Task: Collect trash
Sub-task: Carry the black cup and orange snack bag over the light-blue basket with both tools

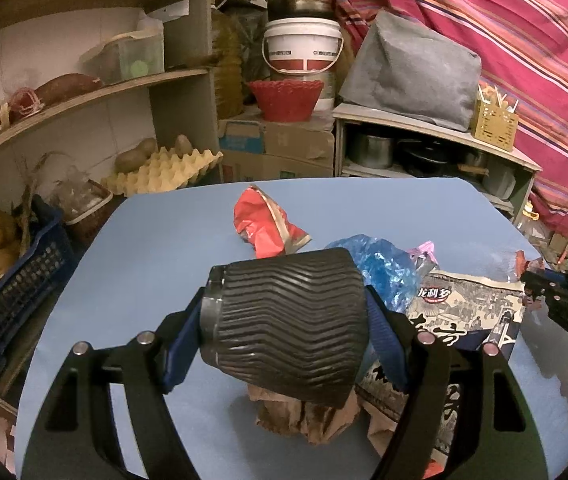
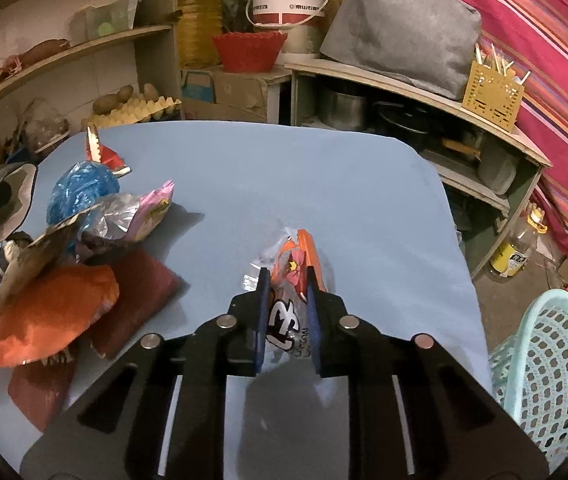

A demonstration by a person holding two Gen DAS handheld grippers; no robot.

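On the blue table cover point(image 2: 323, 184):

- One black ribbed paper cup point(image 1: 284, 328), lying on its side between the blue pads of the left gripper point(image 1: 284, 332); the pads press on its two ends, so the cup is gripped and carried above the pile of trash.
- One clear plastic wrapper with orange print point(image 2: 291, 280), pinched between the narrowed pads of the right gripper point(image 2: 287, 292); it sits at mid-table, well apart from the pile.
- One red torn foil wrapper point(image 1: 264, 224), beyond the cup.
- One crumpled blue plastic bag point(image 1: 383, 268), just right of the cup.
- One pink and silver foil packet point(image 2: 144, 212), beside the blue bag.
- One flat printed snack bag with dark lettering point(image 1: 463, 304), under the left gripper's right finger.
- One crumpled brown paper point(image 1: 307, 416), beneath the cup.
- One puffed orange bag point(image 2: 52, 312), at the near side of the pile.
- Two dark red flat packets point(image 2: 136, 292), touching the orange bag.

Off the table: one pale turquoise plastic mesh basket point(image 2: 551, 368), low at the right.

Both grippers point forward and downward over the table; the left hangs over the pile, the right over the open middle.
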